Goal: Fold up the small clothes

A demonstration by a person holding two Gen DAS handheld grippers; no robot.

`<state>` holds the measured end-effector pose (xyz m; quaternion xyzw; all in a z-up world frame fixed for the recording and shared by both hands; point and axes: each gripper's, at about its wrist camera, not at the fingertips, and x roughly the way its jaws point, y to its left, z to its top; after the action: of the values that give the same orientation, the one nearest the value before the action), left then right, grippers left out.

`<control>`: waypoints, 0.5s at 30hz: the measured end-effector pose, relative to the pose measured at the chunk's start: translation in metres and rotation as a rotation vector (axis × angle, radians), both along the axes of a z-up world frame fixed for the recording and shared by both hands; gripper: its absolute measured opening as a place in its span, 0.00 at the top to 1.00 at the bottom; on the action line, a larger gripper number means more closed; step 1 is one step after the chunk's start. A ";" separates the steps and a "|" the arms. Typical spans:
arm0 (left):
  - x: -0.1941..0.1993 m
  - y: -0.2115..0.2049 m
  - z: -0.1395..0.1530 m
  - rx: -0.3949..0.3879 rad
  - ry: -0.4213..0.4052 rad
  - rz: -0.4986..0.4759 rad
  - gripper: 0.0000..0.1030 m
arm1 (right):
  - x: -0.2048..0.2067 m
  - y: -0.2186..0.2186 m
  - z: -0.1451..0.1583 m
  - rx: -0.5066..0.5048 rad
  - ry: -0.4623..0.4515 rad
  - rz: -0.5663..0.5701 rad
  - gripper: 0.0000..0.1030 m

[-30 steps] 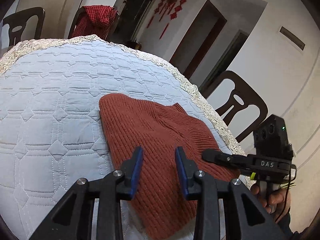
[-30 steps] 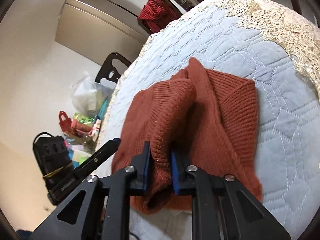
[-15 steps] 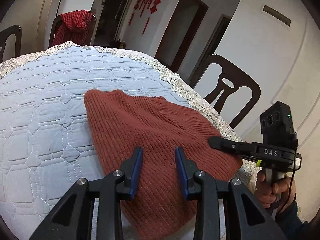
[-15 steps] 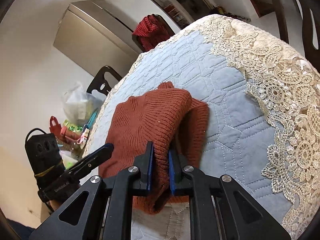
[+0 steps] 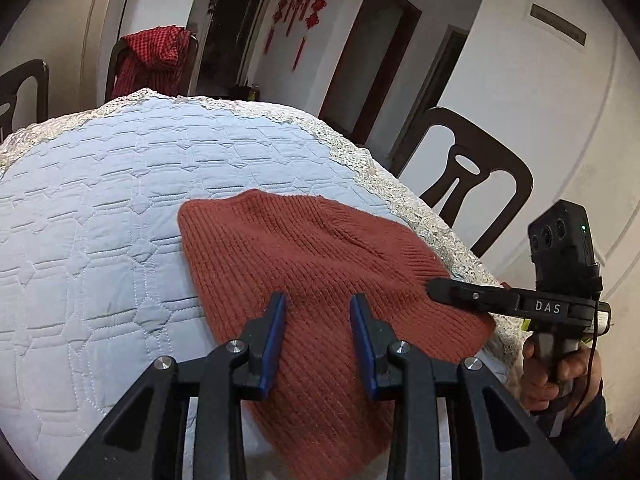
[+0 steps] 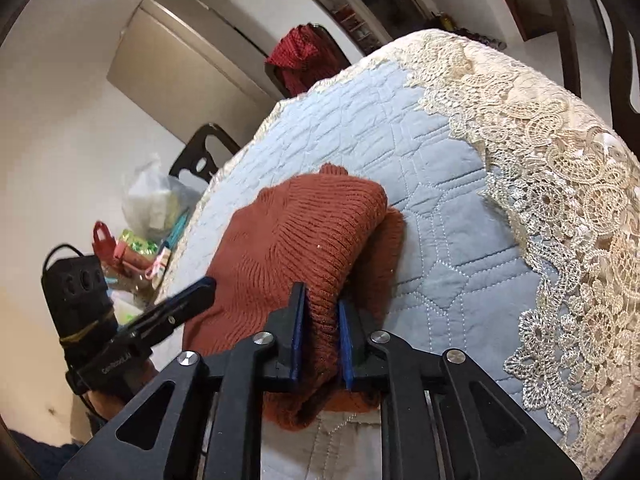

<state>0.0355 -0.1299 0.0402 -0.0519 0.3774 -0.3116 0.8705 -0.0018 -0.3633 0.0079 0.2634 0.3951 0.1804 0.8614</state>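
We have the rust knit garment [image 5: 320, 264] lying at the near right edge of the quilted table cover [image 5: 100, 208], doubled over so one rounded fold shows. Our right gripper [image 6: 320, 336] grasps a bunched near edge of it, though its jaws have just been opening a little with the knit between the pads. Our left gripper [image 5: 318, 336] hovers just over the fabric, jaws apart and empty. One fold looks done (roughly, anyway); we judge letting go, squaring the edges and perhaps another fold remain.
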 end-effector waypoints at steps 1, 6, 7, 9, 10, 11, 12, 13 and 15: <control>-0.004 0.003 0.004 -0.004 -0.005 0.006 0.65 | -0.003 -0.002 0.004 -0.017 -0.005 -0.010 0.81; -0.028 0.012 0.013 -0.006 -0.026 -0.008 0.66 | -0.039 -0.013 0.039 -0.101 -0.133 -0.047 0.81; -0.032 0.011 0.012 -0.003 -0.024 -0.017 0.66 | -0.047 -0.008 0.045 -0.139 -0.149 -0.035 0.88; -0.039 0.008 0.007 0.015 -0.014 -0.034 0.66 | -0.054 0.004 0.046 -0.161 -0.148 0.012 0.95; -0.043 0.006 0.003 0.027 -0.015 -0.038 0.66 | -0.055 0.010 0.043 -0.168 -0.142 0.035 0.96; -0.045 0.003 -0.002 0.044 -0.017 -0.039 0.66 | -0.055 0.019 0.037 -0.202 -0.127 0.060 0.96; -0.044 0.001 -0.006 0.061 -0.012 -0.038 0.66 | -0.053 0.023 0.030 -0.228 -0.113 0.069 0.97; -0.042 -0.002 -0.012 0.080 -0.004 -0.035 0.66 | -0.049 0.025 0.020 -0.249 -0.086 0.067 0.97; -0.041 -0.008 -0.014 0.103 -0.033 -0.032 0.66 | -0.041 0.022 0.005 -0.271 -0.049 0.049 1.00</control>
<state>-0.0059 -0.1381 0.0266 0.0041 0.3794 -0.3066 0.8729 -0.0432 -0.3417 0.0129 0.1308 0.4010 0.1527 0.8938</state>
